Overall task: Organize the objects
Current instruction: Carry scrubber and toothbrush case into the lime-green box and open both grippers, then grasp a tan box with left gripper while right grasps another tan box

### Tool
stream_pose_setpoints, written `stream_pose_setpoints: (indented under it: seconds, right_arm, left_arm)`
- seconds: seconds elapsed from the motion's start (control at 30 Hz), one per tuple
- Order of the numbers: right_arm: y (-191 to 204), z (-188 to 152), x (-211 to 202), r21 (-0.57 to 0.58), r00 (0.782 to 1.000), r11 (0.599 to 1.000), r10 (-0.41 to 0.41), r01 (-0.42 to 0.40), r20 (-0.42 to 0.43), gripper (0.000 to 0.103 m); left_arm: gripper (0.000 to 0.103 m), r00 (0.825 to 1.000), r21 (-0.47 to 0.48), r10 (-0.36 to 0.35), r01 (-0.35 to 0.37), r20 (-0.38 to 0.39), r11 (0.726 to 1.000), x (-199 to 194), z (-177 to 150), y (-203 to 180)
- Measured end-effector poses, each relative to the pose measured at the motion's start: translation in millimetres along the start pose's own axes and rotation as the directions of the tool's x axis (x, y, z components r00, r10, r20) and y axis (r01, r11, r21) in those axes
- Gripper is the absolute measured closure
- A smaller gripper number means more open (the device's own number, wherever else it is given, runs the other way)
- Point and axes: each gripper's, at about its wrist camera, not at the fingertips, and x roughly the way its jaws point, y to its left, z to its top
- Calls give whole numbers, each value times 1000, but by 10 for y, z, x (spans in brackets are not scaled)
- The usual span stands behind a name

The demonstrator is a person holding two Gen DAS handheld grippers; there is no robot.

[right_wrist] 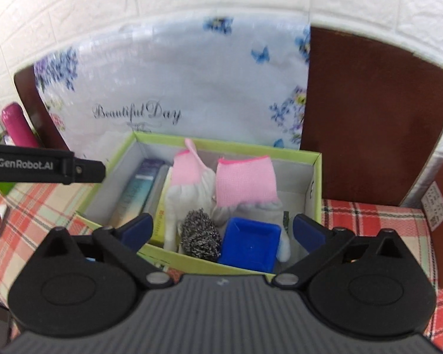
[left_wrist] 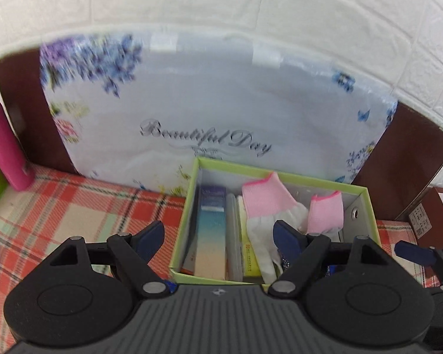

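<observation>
Both tongs hover above the green box [right_wrist: 317, 183] on the plaid-covered counter [left_wrist: 73, 206]. Left tongs [left_wrist: 220, 234] and right tongs [right_wrist: 220, 230] stand apart, each holding nothing. Inside the box lie the pink-cuffed gloves [right_wrist: 245, 183], a steel scourer [right_wrist: 200, 237], a blue tray [right_wrist: 251, 243] and a gradient carton [left_wrist: 212, 230] along the left wall. A pink bottle [left_wrist: 6, 150] stands well apart on the counter. Judged stage: packing largely done. The next move likely calls for reaching toward a remaining loose item.

"Beautiful Day" on floral board [left_wrist: 209, 112]; "GenRobot.AI" on left tongs [right_wrist: 25, 164].
</observation>
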Motion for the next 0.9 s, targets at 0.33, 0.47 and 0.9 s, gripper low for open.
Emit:
stream_pose_setpoints:
  seconds: [0.33,0.47,0.9]
  right_arm:
    - [126,-121,-698,-11,996,999,40,-40,74,0]
    - [154,-252,-865,-16,995,999,53,-52,83,0]
    - [173,-720,-1006,-22,1000,1000,-7,8,6,0]
  left_arm:
    - [19,997,35,78,-78,-13,996,-664,-150,-62]
    - [19,996,42,81,-80,-36,996,-778,-326,-57]
    - [19,991,49,60,-55,-116,997,-847,-848,24]
